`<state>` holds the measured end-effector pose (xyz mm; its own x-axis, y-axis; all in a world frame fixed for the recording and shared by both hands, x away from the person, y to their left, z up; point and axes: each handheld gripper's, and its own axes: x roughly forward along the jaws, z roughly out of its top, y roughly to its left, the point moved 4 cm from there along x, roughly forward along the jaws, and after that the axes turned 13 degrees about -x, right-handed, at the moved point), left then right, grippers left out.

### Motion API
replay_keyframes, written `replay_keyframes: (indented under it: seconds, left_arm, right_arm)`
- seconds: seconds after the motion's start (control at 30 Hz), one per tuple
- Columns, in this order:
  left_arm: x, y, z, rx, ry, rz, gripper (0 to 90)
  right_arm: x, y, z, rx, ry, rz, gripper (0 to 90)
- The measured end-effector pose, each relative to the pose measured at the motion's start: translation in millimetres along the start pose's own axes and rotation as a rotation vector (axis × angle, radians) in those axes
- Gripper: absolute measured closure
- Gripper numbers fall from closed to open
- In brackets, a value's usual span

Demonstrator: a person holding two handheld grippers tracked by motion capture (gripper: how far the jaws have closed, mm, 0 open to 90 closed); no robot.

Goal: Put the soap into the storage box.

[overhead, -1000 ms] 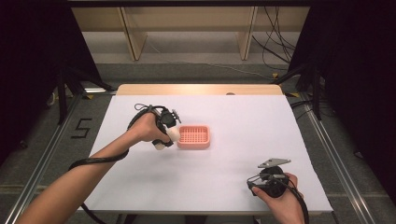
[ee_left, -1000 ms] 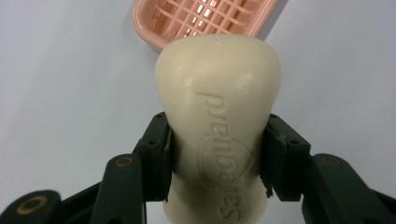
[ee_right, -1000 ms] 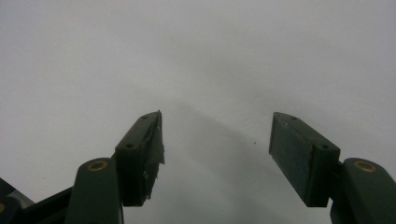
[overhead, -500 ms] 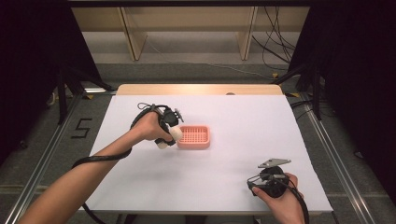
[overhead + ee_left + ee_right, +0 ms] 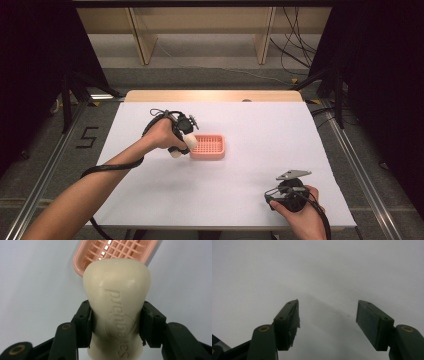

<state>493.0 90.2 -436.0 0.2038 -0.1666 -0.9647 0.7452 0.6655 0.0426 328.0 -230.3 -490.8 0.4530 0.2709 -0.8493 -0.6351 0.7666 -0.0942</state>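
The left gripper [image 5: 116,322] pinches a cream bar of soap [image 5: 117,307] by its narrow waist, fingers [image 5: 83,326] pressed on both flanks — likely so the rounded, embossed end leads into the pink slotted soap dish [image 5: 207,146] just beside it on the white bench [image 5: 260,130]. The right gripper [image 5: 328,322] rests near the bench's front edge — fingers spread, empty.
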Motion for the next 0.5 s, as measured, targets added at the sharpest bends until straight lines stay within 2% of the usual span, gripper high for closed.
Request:
replay_keyframes:
  seconds: [0.1, 0.13, 0.23, 0.27, 0.33, 0.37, 0.5]
  left_arm:
    - [0.1, 0.2, 0.9, 0.001, -0.002, 0.002, 49.4]
    - [0.1, 0.2, 1.9, 0.003, 0.000, 0.000, 49.4]
    - [-0.5, 0.1, 3.4, 0.001, -0.002, 0.000, 49.4]
    - [-0.5, 0.3, 4.2, 0.003, -0.004, 0.000, 49.4]
    - [-0.3, -0.3, 5.3, -0.003, -0.002, 0.001, 49.4]
    - [-0.1, -0.6, 5.9, -0.005, -0.002, 0.001, 49.4]
    - [0.5, -0.8, 8.4, 0.001, -0.002, 0.001, 49.4]
  right_arm:
    - [0.2, -0.1, -0.3, 0.000, 0.002, 0.001, 35.9]
    - [-0.8, 1.5, -0.6, 0.016, 0.013, 0.006, 35.8]
    - [-0.6, 1.2, -0.3, 0.013, 0.008, 0.005, 35.8]
    - [-0.1, -0.2, -0.1, -0.002, 0.000, 0.001, 35.8]
    - [-0.1, 0.1, -0.1, 0.000, 0.000, 0.001, 35.8]
    - [-0.5, 1.7, -0.4, 0.019, 0.011, 0.009, 35.8]
    - [-0.6, 1.8, -0.4, 0.017, 0.010, 0.009, 35.8]
